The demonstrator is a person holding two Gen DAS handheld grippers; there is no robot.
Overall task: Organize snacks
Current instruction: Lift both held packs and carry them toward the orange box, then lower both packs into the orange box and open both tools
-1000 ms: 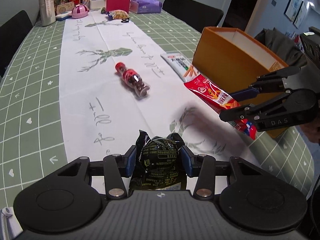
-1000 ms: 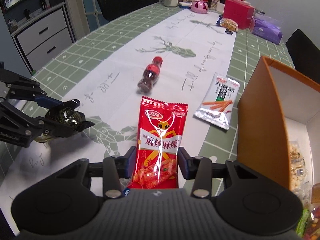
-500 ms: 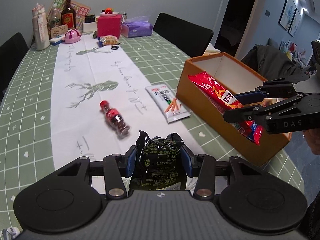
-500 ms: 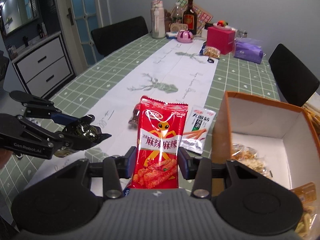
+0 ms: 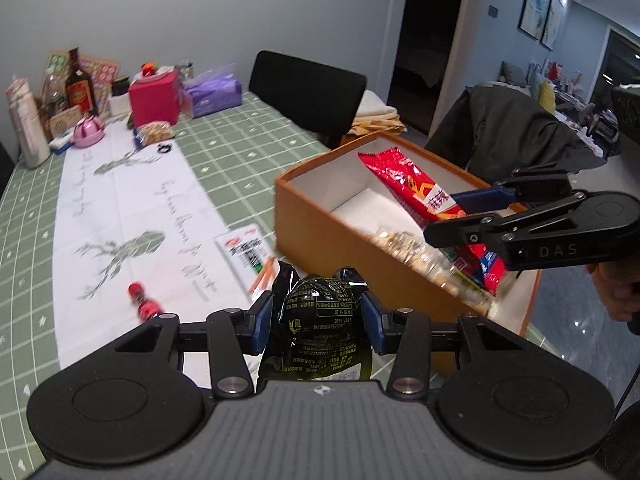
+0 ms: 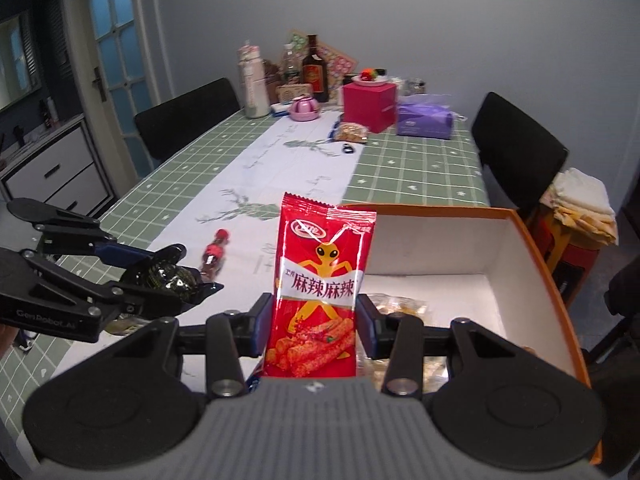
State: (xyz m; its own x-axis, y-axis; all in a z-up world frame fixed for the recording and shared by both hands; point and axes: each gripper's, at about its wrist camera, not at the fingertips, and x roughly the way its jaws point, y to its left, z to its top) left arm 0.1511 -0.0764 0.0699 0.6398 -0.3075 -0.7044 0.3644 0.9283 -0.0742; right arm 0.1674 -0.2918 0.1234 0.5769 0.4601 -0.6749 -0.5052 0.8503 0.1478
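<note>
- My right gripper (image 6: 316, 322) pinches the red foil snack packet with the orange figure on it (image 6: 322, 280) by its lower half, so the packet stands upright and its free top leads the way.
- In the left wrist view that red packet (image 5: 424, 200) hangs above the open orange cardboard box with white inner walls (image 5: 320, 216); I judge a release here would drop it inside, not on the rim.
- My left gripper (image 5: 318, 318) is clamped on a round black foil-wrapped snack with green print (image 5: 320, 312), pads on its two sides because the bulge gives them something to bite.
- From the right wrist view the black snack (image 6: 168, 278) sits left of the box, above the white table runner with the deer print (image 6: 256, 184); it waits its turn, I reckon.
- The box (image 6: 532, 240) already holds pale snack bags (image 6: 396, 304) at its near end, so the far, bare end looks the better landing place.
- Not yet picked up on the runner: a small red-capped bottle lying on its side (image 5: 144, 302) and a white flat packet with orange sticks printed on it (image 5: 250, 254), just beside the box's near wall.
- Risk, to my eye: the tall packet could catch the box wall if I lower it tilted.
</note>
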